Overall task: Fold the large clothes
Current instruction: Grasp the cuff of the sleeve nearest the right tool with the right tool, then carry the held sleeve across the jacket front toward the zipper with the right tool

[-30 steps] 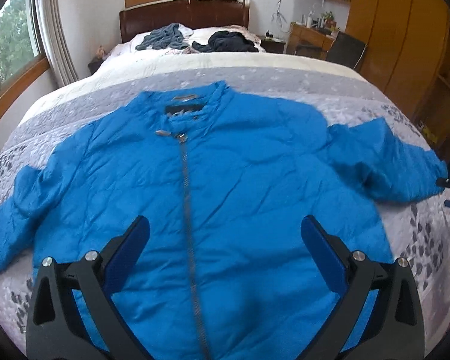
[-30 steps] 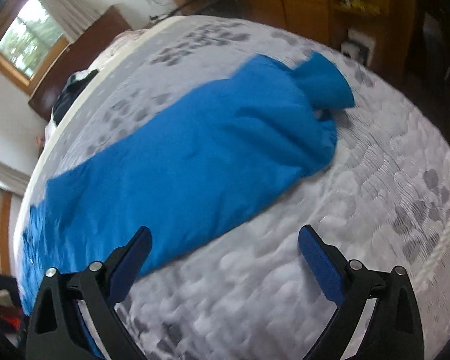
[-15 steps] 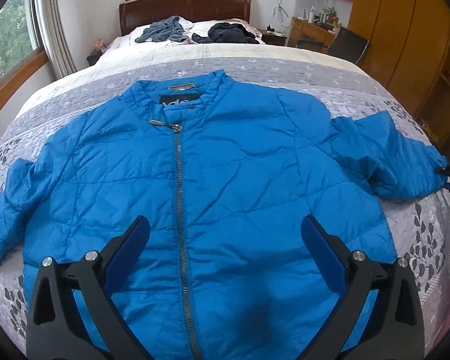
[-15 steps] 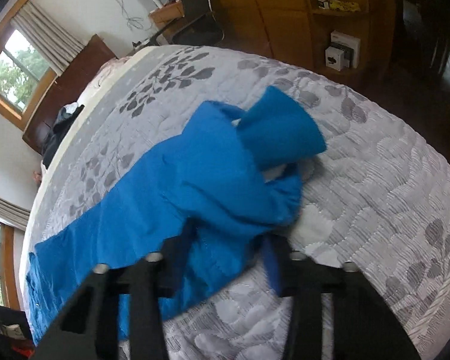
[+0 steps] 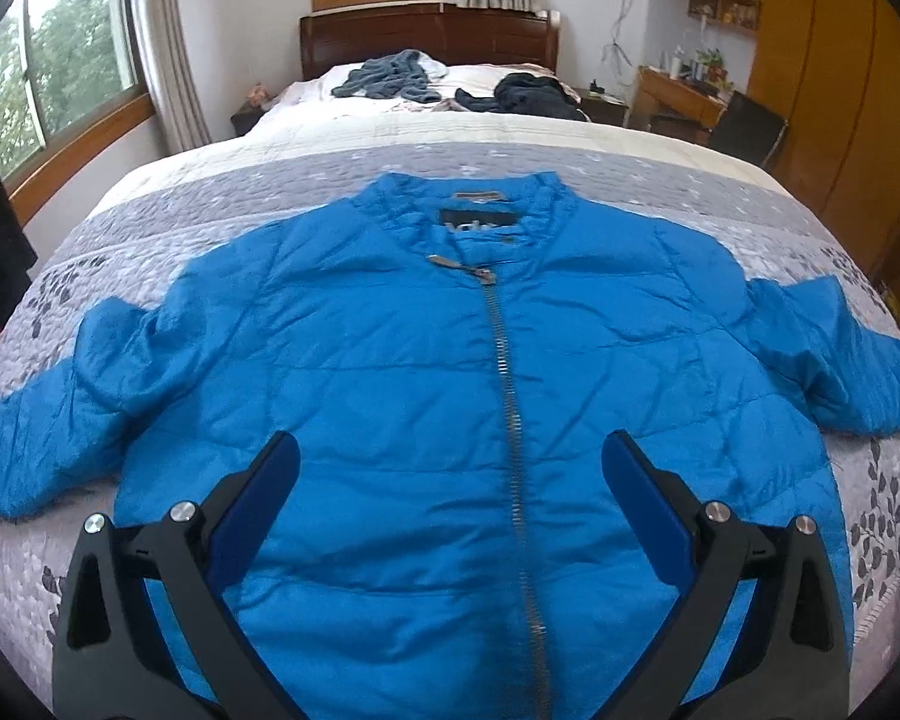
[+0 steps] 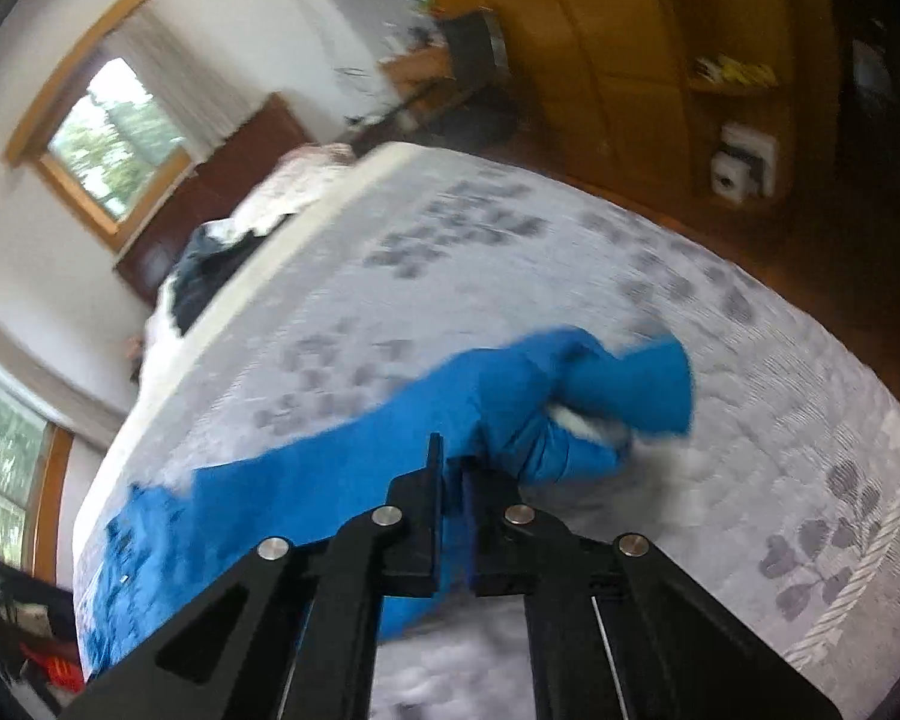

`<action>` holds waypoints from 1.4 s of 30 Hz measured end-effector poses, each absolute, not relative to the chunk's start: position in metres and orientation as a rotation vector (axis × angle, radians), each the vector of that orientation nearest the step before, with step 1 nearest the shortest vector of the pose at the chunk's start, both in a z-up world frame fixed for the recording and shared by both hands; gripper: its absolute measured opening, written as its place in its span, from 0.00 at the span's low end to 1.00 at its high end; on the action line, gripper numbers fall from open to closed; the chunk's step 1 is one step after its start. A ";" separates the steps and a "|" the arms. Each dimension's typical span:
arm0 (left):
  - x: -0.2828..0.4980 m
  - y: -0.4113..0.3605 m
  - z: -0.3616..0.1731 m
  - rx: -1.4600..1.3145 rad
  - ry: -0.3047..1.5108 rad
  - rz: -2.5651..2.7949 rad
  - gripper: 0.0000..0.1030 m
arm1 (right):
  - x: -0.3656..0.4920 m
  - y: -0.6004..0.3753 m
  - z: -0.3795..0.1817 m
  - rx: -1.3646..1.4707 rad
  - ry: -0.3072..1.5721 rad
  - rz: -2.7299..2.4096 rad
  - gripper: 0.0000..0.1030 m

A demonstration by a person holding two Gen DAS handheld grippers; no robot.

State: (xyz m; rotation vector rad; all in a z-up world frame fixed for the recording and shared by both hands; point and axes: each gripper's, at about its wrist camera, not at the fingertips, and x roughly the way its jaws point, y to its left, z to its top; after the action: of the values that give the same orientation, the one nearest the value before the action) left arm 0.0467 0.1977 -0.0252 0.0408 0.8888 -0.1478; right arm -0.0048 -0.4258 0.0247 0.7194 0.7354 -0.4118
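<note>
On the bed (image 5: 150, 228) the jacket (image 5: 426, 372) lies spread face up, zip closed, collar toward the headboard, both sleeves out to the sides. The right gripper (image 6: 450, 468) is clenched on the right sleeve (image 6: 510, 414), whose cuff is bunched and flopped over beyond the jaws. The slick padded fabric looks likely to slip from so small a pinch, or the crumpled cuff may fold in crooked and drag the body askew. The right gripper is rolled sideways and low over the quilt; the left gripper (image 5: 450, 492) hovers level above the hem, jaws released and empty
</note>
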 end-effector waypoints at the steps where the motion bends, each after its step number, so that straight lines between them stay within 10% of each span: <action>1: 0.047 0.201 -0.026 0.037 0.889 -0.145 0.97 | 0.000 -0.413 0.036 0.692 0.725 -0.384 0.04; 15: 0.043 0.242 -0.028 0.007 0.872 -0.100 0.97 | 0.100 -0.185 0.103 0.391 0.725 0.114 0.04; 32: 0.053 0.279 -0.032 -0.049 0.899 -0.054 0.97 | 0.150 0.004 0.005 0.156 1.015 0.412 0.04; 42: 0.066 0.254 -0.028 -0.049 0.961 -0.164 0.97 | 0.105 -0.011 0.034 0.129 0.943 0.488 0.41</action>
State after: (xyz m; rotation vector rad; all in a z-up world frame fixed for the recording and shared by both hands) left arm 0.0657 0.2543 -0.0277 -0.0491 0.9613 -0.1638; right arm 0.1046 -0.0110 0.0340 0.1292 0.9427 0.4885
